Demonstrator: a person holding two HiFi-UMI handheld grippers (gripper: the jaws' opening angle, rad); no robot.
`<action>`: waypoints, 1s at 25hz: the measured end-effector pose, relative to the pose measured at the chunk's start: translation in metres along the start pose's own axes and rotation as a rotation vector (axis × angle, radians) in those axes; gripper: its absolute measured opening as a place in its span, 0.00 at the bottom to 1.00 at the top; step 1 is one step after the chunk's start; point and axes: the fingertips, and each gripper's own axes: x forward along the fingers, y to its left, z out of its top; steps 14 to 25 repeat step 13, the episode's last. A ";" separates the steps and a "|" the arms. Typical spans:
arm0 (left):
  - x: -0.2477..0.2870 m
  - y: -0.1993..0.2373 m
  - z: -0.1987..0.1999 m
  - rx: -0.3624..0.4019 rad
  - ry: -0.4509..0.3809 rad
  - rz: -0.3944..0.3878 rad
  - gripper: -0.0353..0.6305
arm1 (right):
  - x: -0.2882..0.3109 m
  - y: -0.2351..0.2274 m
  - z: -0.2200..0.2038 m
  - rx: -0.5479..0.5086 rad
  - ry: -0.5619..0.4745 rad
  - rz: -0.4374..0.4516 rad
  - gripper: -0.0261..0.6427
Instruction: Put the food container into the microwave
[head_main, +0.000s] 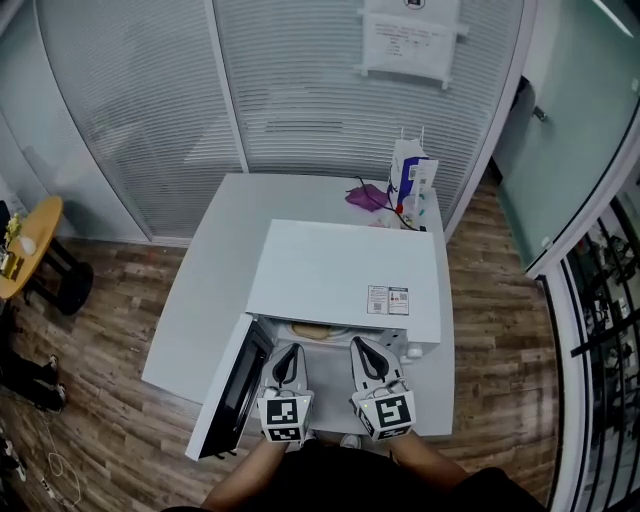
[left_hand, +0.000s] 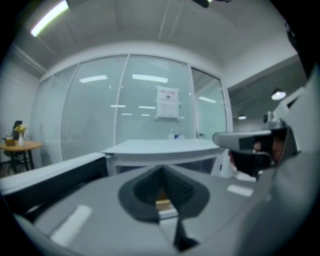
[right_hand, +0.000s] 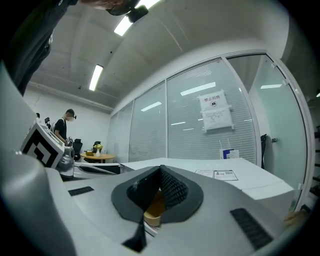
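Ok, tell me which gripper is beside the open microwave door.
The left gripper: the door hangs open beside it. The right gripper grips the food container farther right.

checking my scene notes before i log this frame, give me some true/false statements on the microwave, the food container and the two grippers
1. The white box-shaped microwave has its dark-windowed door swung open to the left. True.
2. The food container with tan contents sits on top of the microwave. False: it is at the microwave's open front, between the two grippers.
3. A white and blue paper bag stands on the white table behind the microwave. True.
4. The left gripper is raised above the microwave's top. False: it is low at the opening, beside the right gripper.
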 end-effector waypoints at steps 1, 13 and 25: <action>-0.001 0.000 0.001 0.001 -0.003 0.000 0.06 | -0.001 -0.002 0.001 0.002 -0.003 -0.005 0.04; -0.005 -0.002 0.000 0.019 0.004 -0.004 0.06 | 0.002 -0.008 0.007 -0.017 -0.007 -0.038 0.04; -0.005 -0.002 0.000 0.019 0.004 -0.004 0.06 | 0.002 -0.008 0.007 -0.017 -0.007 -0.038 0.04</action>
